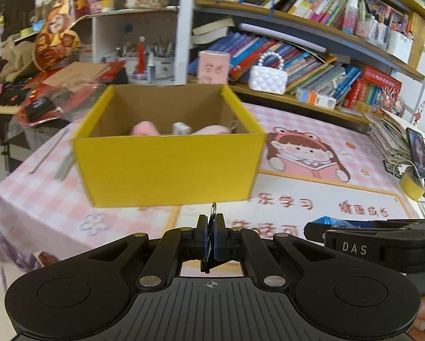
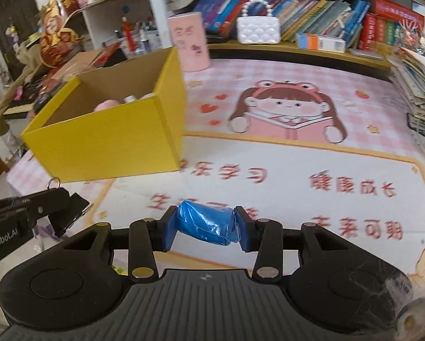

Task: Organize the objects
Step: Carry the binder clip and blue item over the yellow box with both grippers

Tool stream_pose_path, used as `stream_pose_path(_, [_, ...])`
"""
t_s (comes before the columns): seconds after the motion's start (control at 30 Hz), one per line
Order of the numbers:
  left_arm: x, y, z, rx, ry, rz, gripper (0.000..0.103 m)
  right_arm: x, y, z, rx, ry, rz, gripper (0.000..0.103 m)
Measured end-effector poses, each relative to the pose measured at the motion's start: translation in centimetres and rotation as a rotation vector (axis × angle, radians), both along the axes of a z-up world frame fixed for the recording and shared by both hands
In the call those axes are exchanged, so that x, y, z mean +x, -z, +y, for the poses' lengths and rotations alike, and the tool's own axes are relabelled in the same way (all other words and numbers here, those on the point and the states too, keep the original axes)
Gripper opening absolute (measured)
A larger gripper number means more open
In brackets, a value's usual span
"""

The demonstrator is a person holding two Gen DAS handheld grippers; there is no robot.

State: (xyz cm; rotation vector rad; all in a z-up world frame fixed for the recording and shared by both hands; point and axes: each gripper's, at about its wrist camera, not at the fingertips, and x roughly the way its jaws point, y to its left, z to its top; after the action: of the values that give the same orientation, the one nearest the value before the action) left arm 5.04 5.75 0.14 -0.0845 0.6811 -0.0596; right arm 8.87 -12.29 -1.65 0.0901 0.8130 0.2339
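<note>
In right view, blue roll clamped

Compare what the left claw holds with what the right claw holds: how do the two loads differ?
1. The left claw pinches a thin flat tag with a metal ring on top; the right claw grips a plump blue plastic roll.
2. The tag stands on edge; the roll lies crosswise, slightly tilted.
3. The left claw's pads are nearly shut; the right claw's pads sit wide apart.

Shared: both are lifted near the yellow box.
</note>
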Motion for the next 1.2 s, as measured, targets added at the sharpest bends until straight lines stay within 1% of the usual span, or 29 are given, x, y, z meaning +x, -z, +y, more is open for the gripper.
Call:
stream_pose_path(0.4, [-3.7, -0.8, 5.6, 0.0, -0.072, -0.05, 0.003, -2.8, -0.8, 5.9, 0.004, -0.072, -0.043, 0.039])
stream_pose_path(0.63, [-3.9, -2.0, 7.8, -0.012, -0.092, -0.104, 0.003, -2.9, -2.0, 8.1, 0.017, -0.081, -0.066, 0.039])
stream_pose_path(0.9, [-1.8, -4.0, 9.0, -0.021, -0.099, -0.176, 0.003, -1.7, -3.7, 9.7, 0.009, -0.104, -0.106, 0.039])
stream_pose_path(1.1, [0.9, -5.5, 9.3, -0.024, -0.119, -0.227, 0.003, 1.3, -5.0, 10.7, 0.007, -0.132, -0.156, 0.039])
stream_pose_path(1.2, [2.4, -6.1, 9.2, -0.019, -0.123, -0.248, 0.003, 3.1, -5.8, 11.0, 0.003, -0.144, -0.197, 0.039])
